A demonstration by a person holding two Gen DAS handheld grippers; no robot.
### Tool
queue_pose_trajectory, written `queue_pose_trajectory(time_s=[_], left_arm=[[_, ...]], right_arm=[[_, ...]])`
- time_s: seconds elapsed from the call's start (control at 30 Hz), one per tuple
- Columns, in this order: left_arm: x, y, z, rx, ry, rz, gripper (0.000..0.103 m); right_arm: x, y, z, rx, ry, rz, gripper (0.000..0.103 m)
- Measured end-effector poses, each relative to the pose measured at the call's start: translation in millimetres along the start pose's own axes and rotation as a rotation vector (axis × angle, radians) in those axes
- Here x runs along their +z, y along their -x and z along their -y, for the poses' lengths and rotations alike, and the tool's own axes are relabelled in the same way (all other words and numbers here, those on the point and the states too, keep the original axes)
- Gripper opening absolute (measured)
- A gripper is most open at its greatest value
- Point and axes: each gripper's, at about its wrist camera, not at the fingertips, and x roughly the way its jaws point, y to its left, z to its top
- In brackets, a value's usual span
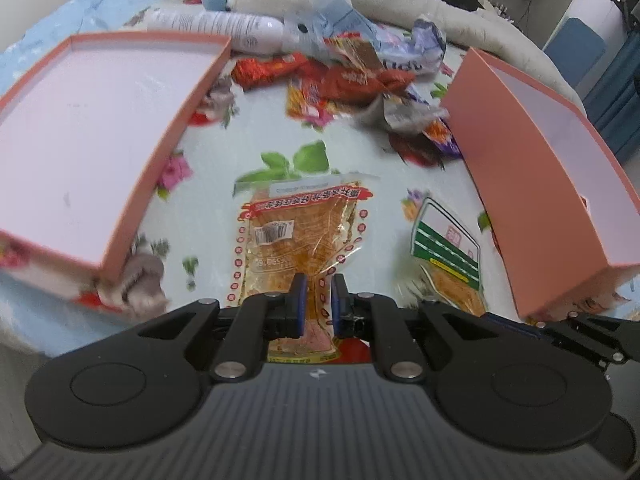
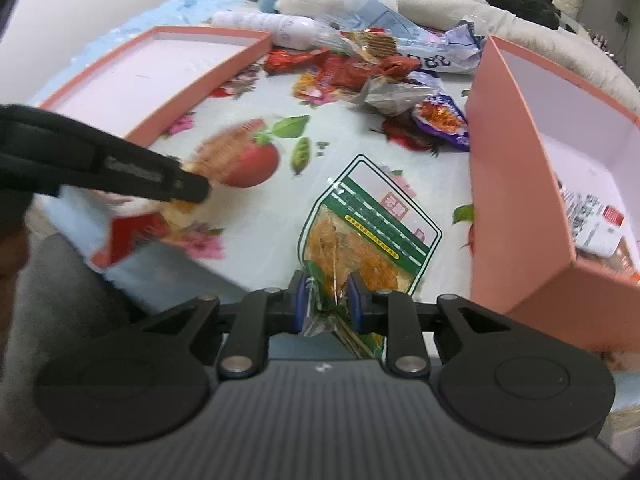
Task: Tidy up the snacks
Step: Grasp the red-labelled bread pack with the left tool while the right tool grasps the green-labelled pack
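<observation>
A: Left claw (image 1: pixel 319 302) is pinched narrow on the clear snack packet with red-printed border and orange strips inside (image 1: pixel 298 236); it hangs just ahead of the pads, over the floral bed sheet (image 1: pixel 352 160).

B: Right one?

A: Right claw (image 2: pixel 329 300) clamps the clear green-striped snack packet with orange strips (image 2: pixel 360 236) by its crumpled bottom edge, same deal, dangling forward.

B: Destinations?

A: Shallow pink cardboard lid (image 1: pixel 100 128) forward-left of the left claw, looks empty. Deep pink cardboard box (image 2: pixel 560 168) right of the right claw, some packets already inside. Loose pile of red and purple wrappers (image 1: pixel 360 80) farther ahead.

B: Risks?

A: My guess: thin film grips, slick plastic could slip out mid-carry. Packets swing, might catch a box wall. Claws sit close side by side, could bump.

B: Pose?

A: Both pitched steeply down, side by side.
</observation>
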Motion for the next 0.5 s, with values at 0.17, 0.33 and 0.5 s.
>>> queue_pose_trajectory(time_s=[0.17,0.33,0.5], left_arm=[[-7,-1,9,-0.03,-0.004,-0.026,0.048],[-4,2,8,-0.031,0.005,-0.015,0.082],[4,0,1,-0.018,-0.006,0.014,0.088]], right_arm=[[-8,12,11,0.055,-0.065,0.023,0.055],[-13,23,23,0.061,-0.139,0.047,0.067],[-18,28,37,0.036,-0.246,0.077,0.083]])
